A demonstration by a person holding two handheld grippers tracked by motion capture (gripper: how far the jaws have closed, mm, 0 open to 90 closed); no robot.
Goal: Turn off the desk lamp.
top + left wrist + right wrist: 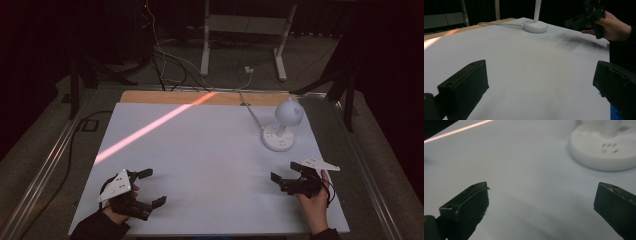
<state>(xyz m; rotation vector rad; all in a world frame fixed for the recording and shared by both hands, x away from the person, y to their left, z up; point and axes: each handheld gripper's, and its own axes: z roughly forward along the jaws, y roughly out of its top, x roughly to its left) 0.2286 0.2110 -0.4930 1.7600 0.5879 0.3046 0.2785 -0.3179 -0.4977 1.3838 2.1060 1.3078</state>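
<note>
White table | lamp far-right | both tools near front edge, wide apart

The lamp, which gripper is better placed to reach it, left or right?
Right, probably. The right gripper is open and sits just in front of the lamp, whose base fills the top of its own view. The left gripper, also open, is across the table at the near left corner.

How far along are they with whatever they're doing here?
Nothing looks done yet. The white desk lamp stands untouched on the white table. Both the left gripper and the right gripper are open and empty, held near the table's near edge. Any handling of the lamp, seemingly the only item there, is left.
</note>
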